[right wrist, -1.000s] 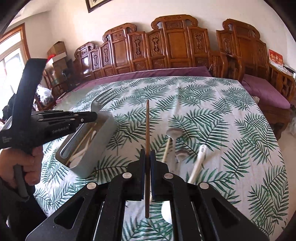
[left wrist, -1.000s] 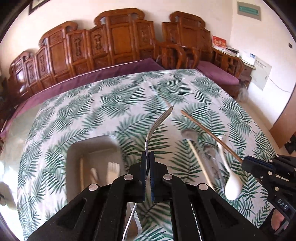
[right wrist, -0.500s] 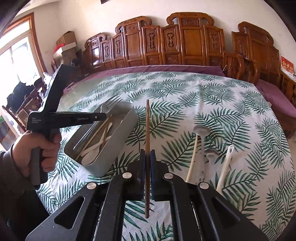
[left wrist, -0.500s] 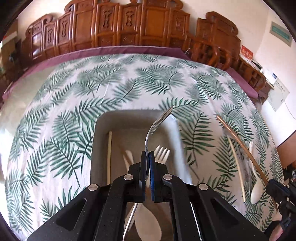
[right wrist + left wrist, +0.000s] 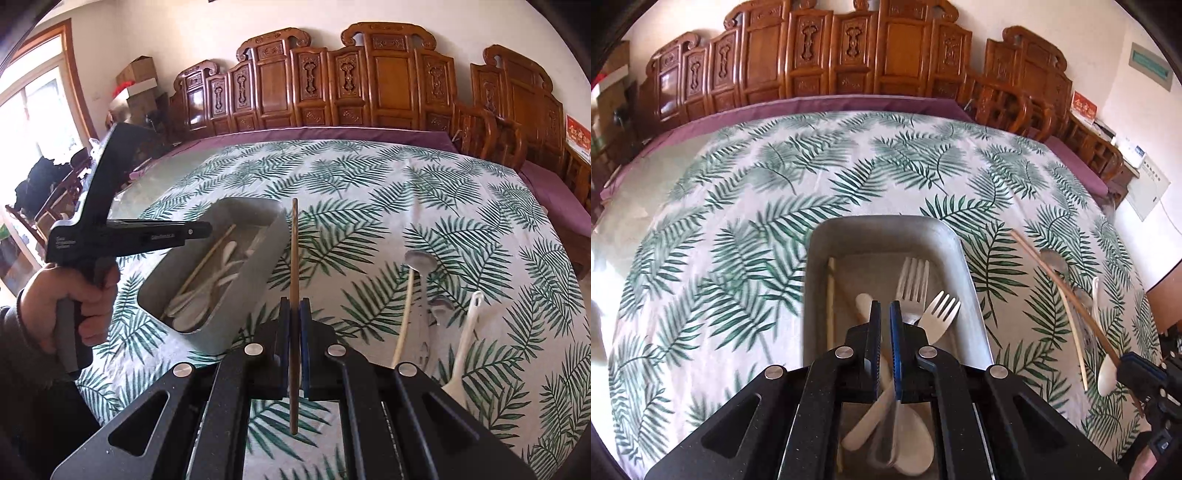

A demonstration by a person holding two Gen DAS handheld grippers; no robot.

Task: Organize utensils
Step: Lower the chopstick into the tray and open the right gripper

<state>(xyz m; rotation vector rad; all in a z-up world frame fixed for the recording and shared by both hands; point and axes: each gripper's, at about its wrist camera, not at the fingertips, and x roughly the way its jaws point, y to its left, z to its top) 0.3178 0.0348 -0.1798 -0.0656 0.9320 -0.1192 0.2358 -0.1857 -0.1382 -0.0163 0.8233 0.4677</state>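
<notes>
My left gripper (image 5: 885,308) hangs over the grey tray (image 5: 967,273), jaws slightly apart and empty. The metal fork (image 5: 913,286) lies in the tray beside a white plastic fork (image 5: 940,312), a white spoon (image 5: 910,450) and a chopstick (image 5: 831,306). My right gripper (image 5: 294,306) is shut on a brown chopstick (image 5: 294,251), held upright above the cloth just right of the tray (image 5: 255,273). The left gripper (image 5: 192,232) also shows over the tray in the right wrist view.
On the palm-leaf tablecloth (image 5: 369,177) right of the tray lie a metal spoon (image 5: 419,260), a cream chopstick (image 5: 404,314) and a white spoon (image 5: 463,347). Carved wooden chairs (image 5: 369,81) line the table's far side.
My left gripper moved over the tray, opened a little and let the metal fork drop into it. My right gripper kept hold of the brown chopstick and shifted closer to the tray.
</notes>
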